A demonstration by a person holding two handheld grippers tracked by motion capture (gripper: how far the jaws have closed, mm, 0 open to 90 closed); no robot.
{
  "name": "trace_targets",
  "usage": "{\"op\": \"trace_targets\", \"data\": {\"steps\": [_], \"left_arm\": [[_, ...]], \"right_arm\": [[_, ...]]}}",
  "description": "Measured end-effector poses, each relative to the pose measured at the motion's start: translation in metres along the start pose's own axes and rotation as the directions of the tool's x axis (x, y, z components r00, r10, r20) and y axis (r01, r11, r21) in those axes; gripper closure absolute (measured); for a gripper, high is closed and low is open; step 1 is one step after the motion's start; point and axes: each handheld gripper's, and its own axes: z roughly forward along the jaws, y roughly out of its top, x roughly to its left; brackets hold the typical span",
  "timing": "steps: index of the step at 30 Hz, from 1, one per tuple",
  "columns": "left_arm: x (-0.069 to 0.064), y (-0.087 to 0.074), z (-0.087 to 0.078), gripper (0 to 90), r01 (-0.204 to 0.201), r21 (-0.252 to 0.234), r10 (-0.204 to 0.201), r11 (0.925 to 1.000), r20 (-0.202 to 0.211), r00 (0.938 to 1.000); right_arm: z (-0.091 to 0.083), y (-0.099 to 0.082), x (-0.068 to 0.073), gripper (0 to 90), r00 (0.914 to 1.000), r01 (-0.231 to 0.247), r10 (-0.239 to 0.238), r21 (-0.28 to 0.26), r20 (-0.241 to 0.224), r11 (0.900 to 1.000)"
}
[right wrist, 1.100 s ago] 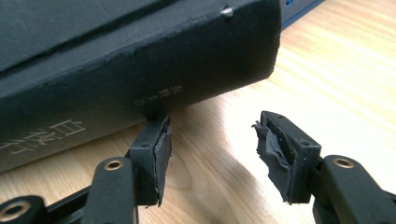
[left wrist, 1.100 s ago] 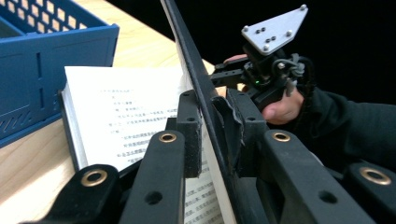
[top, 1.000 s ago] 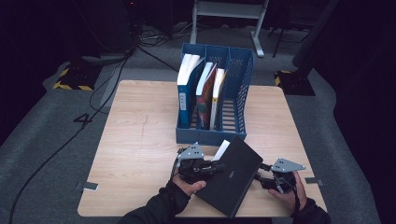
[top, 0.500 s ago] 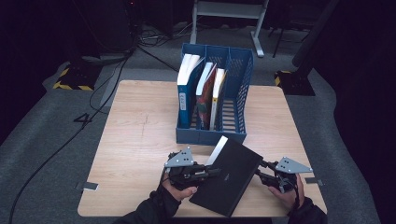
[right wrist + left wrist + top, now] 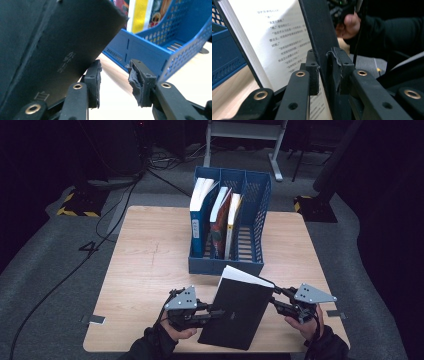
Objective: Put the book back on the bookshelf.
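Note:
A black-covered book is tilted up off the table, its white page edge facing the far side. My left gripper is shut on its black cover at the left edge, with the printed pages to the left of the jaws. My right gripper is at the book's right edge. Its jaws have just been closing but stand open with nothing between them, and the book lies against the outside of one finger.
A blue file holder stands just beyond the book, holding a blue book, a red one and a yellow-edged one. Its right slot is free. Bare wooden table lies to the left.
The black book has tipped up from lying low on the table to a steeper tilt. My left gripper has shifted left and nearer with the cover. My right gripper has risen a little.

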Motion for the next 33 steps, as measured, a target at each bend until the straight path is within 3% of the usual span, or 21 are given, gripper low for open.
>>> {"op": "trace_targets", "data": {"steps": [4,7,11,19,25,31,33], "left_arm": [[-0.004,-0.001,-0.002,74.2,-0.082,0.009,0.082,0.9966,-0.015,0.9965],[-0.006,-0.002,-0.003,72.9,-0.117,0.027,0.118,0.9927,-0.029,0.9926],[-0.004,-0.006,-0.004,71.1,-0.127,0.052,0.129,0.9905,-0.034,0.9911],[-0.008,-0.015,-0.005,68.1,-0.117,0.098,0.124,0.9883,-0.074,0.9895],[-0.013,-0.019,-0.003,68.0,-0.117,0.083,0.125,0.9896,-0.105,0.9865],[-0.012,-0.017,0.008,67.2,-0.157,0.093,0.169,0.9832,-0.139,0.9757],[-0.011,-0.015,0.012,66.8,-0.179,0.105,0.193,0.9784,-0.153,0.9692]], "right_arm": [[-0.003,0.009,-0.002,65.3,0.9999,0.0,-0.001,-0.025,-0.016,0.9997],[-0.005,0.012,-0.001,66.3,0.9992,0.022,-0.023,-0.02,-0.033,0.9996],[-0.007,0.018,0.003,66.2,0.9969,0.047,-0.048,-0.019,-0.063,0.9987],[-0.014,0.033,0.022,59.5,0.9945,0.083,-0.083,-0.006,-0.064,0.9966],[-0.015,0.039,0.032,63.0,0.9964,0.08,-0.079,0.021,-0.03,0.9966],[-0.02,0.041,0.028,63.5,0.9958,0.089,-0.089,0.018,-0.023,0.9959],[-0.022,0.041,0.024,63.5,0.9963,0.084,-0.084,0.019,-0.02,0.9963]]}}
